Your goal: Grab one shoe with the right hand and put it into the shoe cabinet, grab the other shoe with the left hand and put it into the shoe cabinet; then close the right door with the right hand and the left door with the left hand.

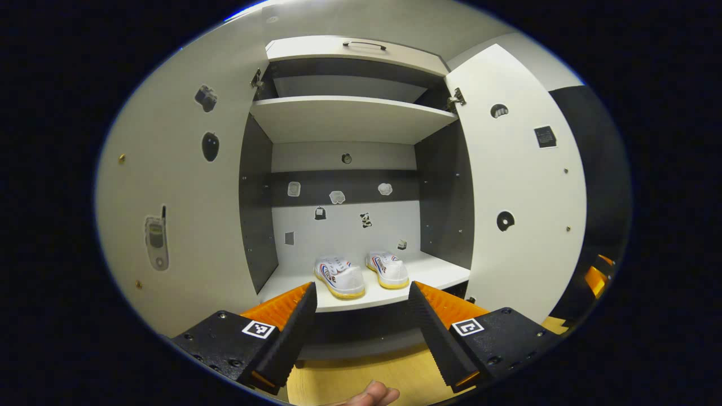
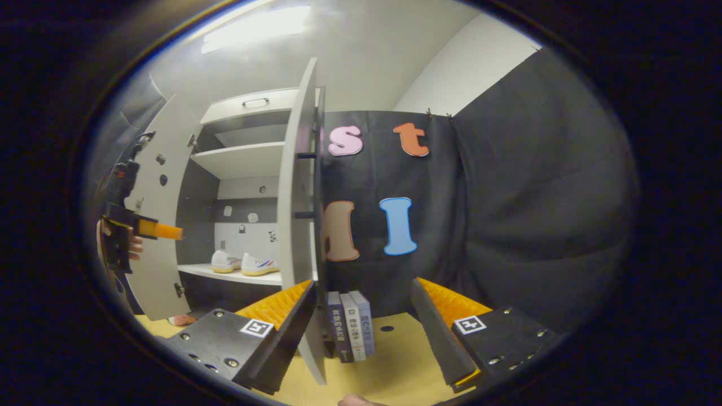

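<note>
shoes point(image 1: 364, 273): 2, side by side on lower shelf of shoe cabinet point(image 1: 350, 118) | doors: 2, both open | left gripper point(image 1: 361, 321): fingers apart, empty | right gripper point(image 2: 364, 327): fingers apart, straddling right door point(image 2: 299, 225) edge | books point(image 2: 351, 332): 3

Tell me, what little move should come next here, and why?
Probably the right tongs should push the right door shut. Both shoes already sit on the cabinet's lower shelf, both doors stand open, and the right tongs are open at that door's edge, holding nothing.
</note>
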A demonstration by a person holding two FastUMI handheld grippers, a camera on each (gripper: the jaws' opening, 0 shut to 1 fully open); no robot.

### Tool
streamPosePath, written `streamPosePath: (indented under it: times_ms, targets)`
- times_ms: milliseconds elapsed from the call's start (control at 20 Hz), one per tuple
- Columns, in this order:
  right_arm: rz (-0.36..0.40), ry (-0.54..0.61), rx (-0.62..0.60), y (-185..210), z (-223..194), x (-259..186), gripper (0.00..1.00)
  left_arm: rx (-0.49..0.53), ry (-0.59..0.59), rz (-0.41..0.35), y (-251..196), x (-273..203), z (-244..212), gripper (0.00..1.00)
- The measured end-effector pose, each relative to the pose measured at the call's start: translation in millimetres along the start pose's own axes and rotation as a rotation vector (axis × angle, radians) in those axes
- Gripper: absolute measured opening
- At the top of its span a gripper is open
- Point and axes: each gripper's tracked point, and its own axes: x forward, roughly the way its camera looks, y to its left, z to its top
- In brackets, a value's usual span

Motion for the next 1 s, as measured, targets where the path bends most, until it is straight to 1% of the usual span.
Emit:
streamPosePath:
  times_ms: [100,150,200,350,450,550,650,750,800,900,1000]
  targets:
    - [-0.022,0.025,-0.031,-26,4,10,1.0,0.001,0.014,-0.042,-7,-23,-14,1.0]
    - [-0.027,0.037,-0.047,-38,7,18,1.0,0.008,0.014,-0.054,-8,-31,-19,0.98]
    - [-0.022,0.054,-0.066,-49,10,27,1.0,-0.005,0.001,-0.053,-6,-36,-23,0.98]
    - [0.044,0.12,-0.1,-66,20,57,1.0,-0.052,0.004,-0.085,-11,-51,-40,0.98]
    - [0.091,0.152,-0.113,-73,35,80,1.0,-0.045,0.023,-0.13,-14,-58,-46,0.98]
    - [0.137,0.171,-0.109,-74,52,98,0.99,-0.036,-0.004,-0.167,-13,-68,-41,0.98]
    - [0.149,0.184,-0.08,-77,67,117,1.0,-0.036,-0.02,-0.193,-9,-79,-37,0.98]
    - [0.146,0.202,-0.052,-77,76,132,1.0,-0.029,-0.018,-0.182,1,-88,-35,0.98]
    - [0.146,0.214,-0.038,-74,80,139,1.0,-0.021,-0.018,-0.178,22,-107,-35,0.98]
    - [0.14,0.225,-0.025,-69,85,149,1.0,-0.008,-0.027,-0.164,31,-116,-31,0.98]
    - [0.156,0.226,-0.019,-54,91,155,1.0,0.012,-0.037,-0.145,41,-126,-29,0.98]
